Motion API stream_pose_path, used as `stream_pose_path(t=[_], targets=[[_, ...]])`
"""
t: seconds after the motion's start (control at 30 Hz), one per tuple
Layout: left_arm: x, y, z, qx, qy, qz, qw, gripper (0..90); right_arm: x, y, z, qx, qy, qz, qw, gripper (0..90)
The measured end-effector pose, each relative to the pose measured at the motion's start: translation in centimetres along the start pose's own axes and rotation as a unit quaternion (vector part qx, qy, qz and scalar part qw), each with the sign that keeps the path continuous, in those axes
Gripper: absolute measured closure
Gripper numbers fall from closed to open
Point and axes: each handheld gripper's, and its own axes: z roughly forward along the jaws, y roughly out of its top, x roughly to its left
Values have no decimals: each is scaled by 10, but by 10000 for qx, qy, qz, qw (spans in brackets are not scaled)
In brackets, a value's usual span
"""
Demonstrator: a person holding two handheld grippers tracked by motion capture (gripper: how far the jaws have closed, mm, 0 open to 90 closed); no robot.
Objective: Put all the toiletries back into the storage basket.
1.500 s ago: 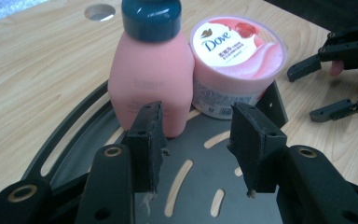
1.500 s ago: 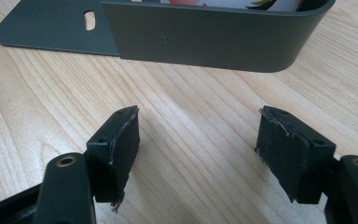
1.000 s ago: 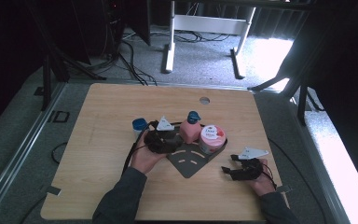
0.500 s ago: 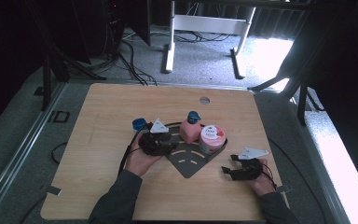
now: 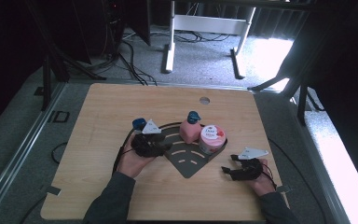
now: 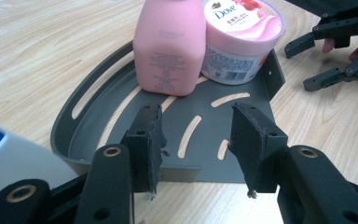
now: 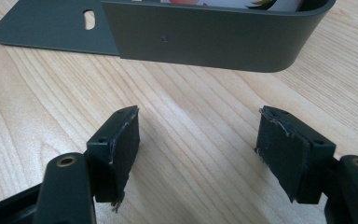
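A dark grey corner tray (image 5: 189,163) lies mid-table. A pink bottle with a blue cap (image 5: 189,129) and a Dove jar (image 5: 212,138) stand side by side at its back wall. My left gripper (image 5: 164,148) rests at the tray's left edge, pointing right. In the left gripper view its jaws (image 6: 196,140) are open over the tray's rim (image 6: 74,140), with nothing between them and the pink bottle (image 6: 170,46) and jar (image 6: 237,37) farther ahead. My right gripper (image 5: 227,168) lies on the wood to the right of the tray, open, with bare table between its jaws (image 7: 198,140).
A white container with a blue top (image 5: 138,123) stands just behind my left hand and shows beside the left jaw (image 6: 9,163). The tray's curved wall (image 7: 205,42) is right ahead of the right gripper. A round hole (image 5: 204,100) sits near the table's far edge.
My left gripper has slid leftward, away from the pink bottle, with its jaws still apart. The right gripper, bottle and jar have stayed where they were.
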Motion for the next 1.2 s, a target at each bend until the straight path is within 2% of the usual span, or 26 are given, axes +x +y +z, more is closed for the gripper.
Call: stream_pose_path(t=[0.4,0.63,1.2], targets=[[6,-11,-8,67,-49,-71,9999,521,0,0,0,2,9,0,10000,295],[7,-15,-14,119,-77,-11,9999,521,0,0,0,-3,9,23,10000,295],[20,-30,-29,126,118,-202,9996,520,-1,0,0,-9,15,30,10000,295]])
